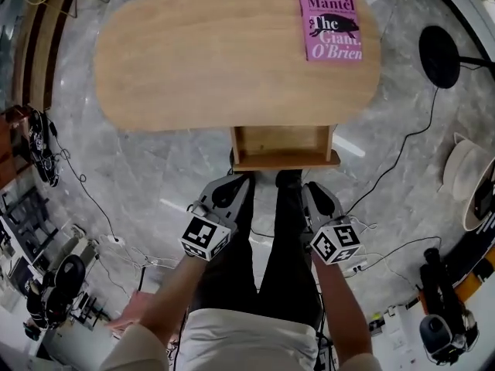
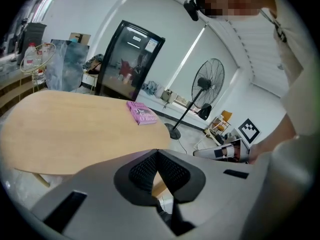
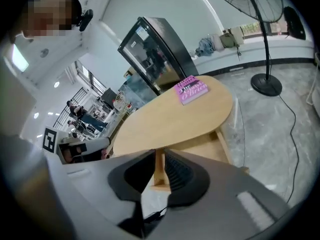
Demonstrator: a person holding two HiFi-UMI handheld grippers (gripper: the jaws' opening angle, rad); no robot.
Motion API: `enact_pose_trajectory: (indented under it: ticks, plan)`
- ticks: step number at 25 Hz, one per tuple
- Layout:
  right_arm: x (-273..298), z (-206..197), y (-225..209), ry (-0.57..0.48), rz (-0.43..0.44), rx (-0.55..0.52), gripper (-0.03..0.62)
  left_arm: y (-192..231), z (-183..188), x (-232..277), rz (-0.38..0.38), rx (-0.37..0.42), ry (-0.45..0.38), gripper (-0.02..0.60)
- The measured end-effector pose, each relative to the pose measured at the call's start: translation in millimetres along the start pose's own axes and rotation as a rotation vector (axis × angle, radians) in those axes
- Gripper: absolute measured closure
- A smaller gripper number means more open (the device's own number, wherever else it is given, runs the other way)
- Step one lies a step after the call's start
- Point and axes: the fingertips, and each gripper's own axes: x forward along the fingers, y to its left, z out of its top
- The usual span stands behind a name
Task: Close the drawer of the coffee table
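Your light wooden drawer [image 1: 285, 159] is sticking out open from under the near edge of the oval light wood coffee table [image 1: 201, 60], which has a pink paperback book [image 1: 331, 22] on its far right end. Your left gripper [image 1: 236, 182] is close to the drawer's front, jaws clenched on nothing. Your right gripper [image 1: 313, 189] is alongside, jaws a sliver apart and empty too.

Grey marbled floor [image 1: 155, 176] carries loose black cables [image 1: 398, 154], a pedestal fan [image 2: 209, 82] stands to the right of a black-framed glass cabinet [image 2: 129, 59], and white walls [image 2: 165, 14] close the room in daylight-bright light.
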Motion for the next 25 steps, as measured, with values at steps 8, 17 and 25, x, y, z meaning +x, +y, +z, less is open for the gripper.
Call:
enact_pose_trajectory:
  ticks: [8, 17, 25]
  plan:
    - [56.8, -88.9, -66.2, 0.105, -0.05, 0.191, 0.459, 15.4, -76.8, 45.1, 0.011, -0.021, 0.054, 0.575]
    - [110.4, -160.6, -118.9, 0.134, -0.097, 0.554, 0.316, 42.7, -140.5, 79.6, 0.029, -0.053, 0.107, 0.575]
    - [130.6, -163.6, -132.1, 0.052, -0.038, 0.708, 0.296, 69.2, -165.9, 81.3, 0.039, -0.112, 0.118, 0.574]
